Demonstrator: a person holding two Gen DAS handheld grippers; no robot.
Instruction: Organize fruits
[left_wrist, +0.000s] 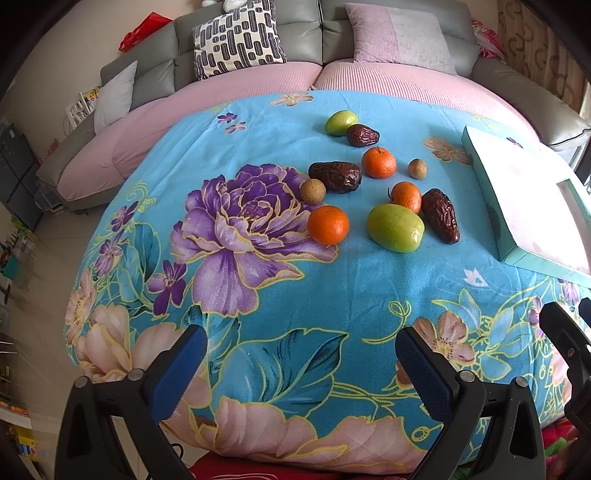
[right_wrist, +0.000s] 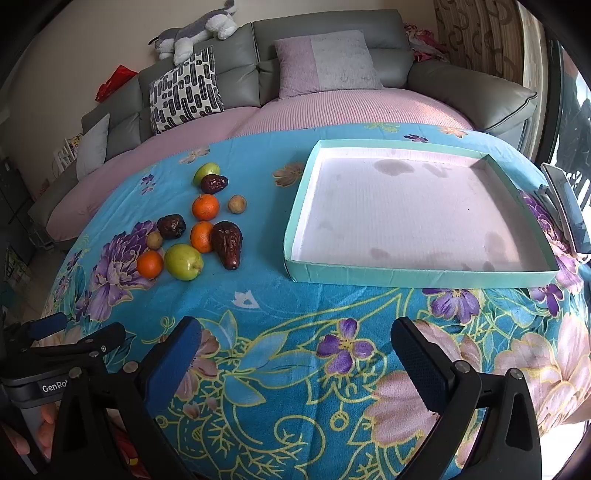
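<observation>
1. Left wrist view shows the left gripper with its jaws wide apart and nothing between them. It hangs over the near edge of the flowered blue cloth.
2. The fruits lie ahead of this gripper and a little to its right: a near orange, a large green fruit and a long dark date are the closest ones. Farther back are two more oranges, two more dates, two small brown round fruits and a second green fruit.
3. The long date points with its long axis away from the camera and slightly leftward at its far end; the jaws seem to me to meet it across its narrow width.
4. Right wrist view shows the right gripper also wide and empty. The fruit group is ahead and well to its left, while the empty turquoise tray stands straight ahead of it.
5. My judgement: the left gripper is nearer to the fruits, the right gripper is nearer to the tray. No fruit is in the tray yet.
6. Writing: on the body of the left gripper, seen at the lower left of the right wrist view, I read "GenRo", and the rest is cut off. No other text is readable.
</observation>
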